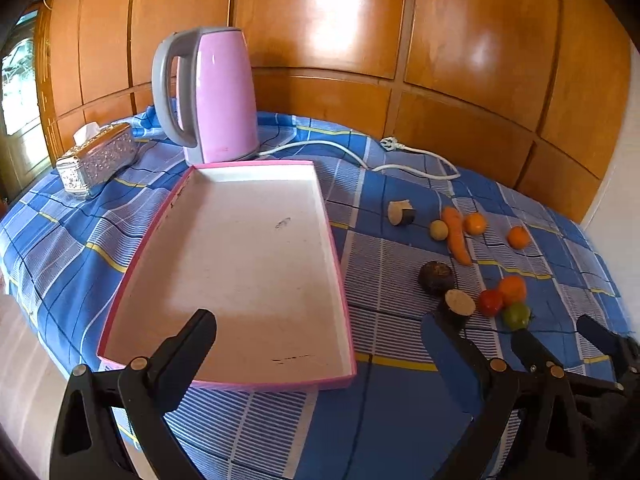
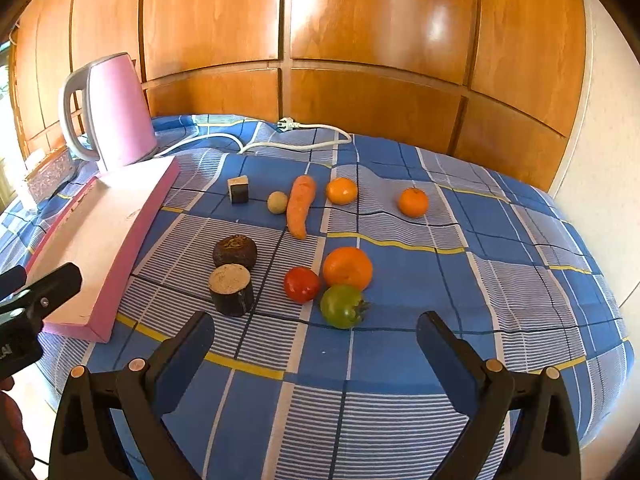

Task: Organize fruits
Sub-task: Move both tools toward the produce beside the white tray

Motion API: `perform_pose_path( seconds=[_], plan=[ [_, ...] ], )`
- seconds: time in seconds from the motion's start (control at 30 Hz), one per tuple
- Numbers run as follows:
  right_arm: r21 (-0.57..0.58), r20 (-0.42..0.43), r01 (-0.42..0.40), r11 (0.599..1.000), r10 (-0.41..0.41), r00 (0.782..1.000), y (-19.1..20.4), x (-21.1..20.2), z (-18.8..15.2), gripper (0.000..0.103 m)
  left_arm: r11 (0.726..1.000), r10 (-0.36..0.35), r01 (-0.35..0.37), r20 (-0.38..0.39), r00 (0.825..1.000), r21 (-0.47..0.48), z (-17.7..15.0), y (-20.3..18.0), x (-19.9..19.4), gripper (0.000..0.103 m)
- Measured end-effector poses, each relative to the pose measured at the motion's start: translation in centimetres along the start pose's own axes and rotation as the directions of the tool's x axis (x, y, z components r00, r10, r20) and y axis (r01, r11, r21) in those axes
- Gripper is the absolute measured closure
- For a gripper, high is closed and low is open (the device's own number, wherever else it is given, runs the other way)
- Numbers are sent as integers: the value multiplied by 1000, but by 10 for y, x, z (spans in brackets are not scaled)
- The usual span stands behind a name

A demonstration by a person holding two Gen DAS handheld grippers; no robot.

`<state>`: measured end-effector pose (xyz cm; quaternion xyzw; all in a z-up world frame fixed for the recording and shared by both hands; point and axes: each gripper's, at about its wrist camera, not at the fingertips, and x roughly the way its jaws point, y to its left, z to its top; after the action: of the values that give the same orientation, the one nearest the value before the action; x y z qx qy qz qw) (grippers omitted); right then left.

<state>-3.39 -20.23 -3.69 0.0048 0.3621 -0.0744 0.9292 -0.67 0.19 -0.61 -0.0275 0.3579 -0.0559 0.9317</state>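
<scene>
Both grippers (image 1: 324,328) (image 2: 316,330) gape empty — three oranges (image 2: 347,267), one carrot (image 2: 301,205).

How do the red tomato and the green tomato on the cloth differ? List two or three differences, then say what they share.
The red tomato is red all over; the green tomato is green with an orange-brown blush. The green tomato shows a dark leafy calyx at its side; none shows on the red tomato. The green tomato lies nearer the right gripper. Both are round, glossy and rest on the checked cloth beside the large orange.
</scene>
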Motion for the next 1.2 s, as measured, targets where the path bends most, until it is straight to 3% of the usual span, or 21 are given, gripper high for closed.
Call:
perform_pose_path(
  seconds=[0.7, 1.03, 1.2],
  plan=[
    [23, -45, 17, 1000, -16, 999, -7, 6, -3, 18, 995, -82, 82, 4, 997, 50, -2, -13, -3, 0],
    [39, -53, 24, 999, -22, 998, -12, 9, -4, 19, 990, -123, 123, -11, 992, 72, -4, -20, -3, 1],
    [52, -52, 18, 998, -15, 999, -19, 11, -3, 20, 982, -162, 165, -31, 986, 98, -4, -26, -1, 11]
  ],
)
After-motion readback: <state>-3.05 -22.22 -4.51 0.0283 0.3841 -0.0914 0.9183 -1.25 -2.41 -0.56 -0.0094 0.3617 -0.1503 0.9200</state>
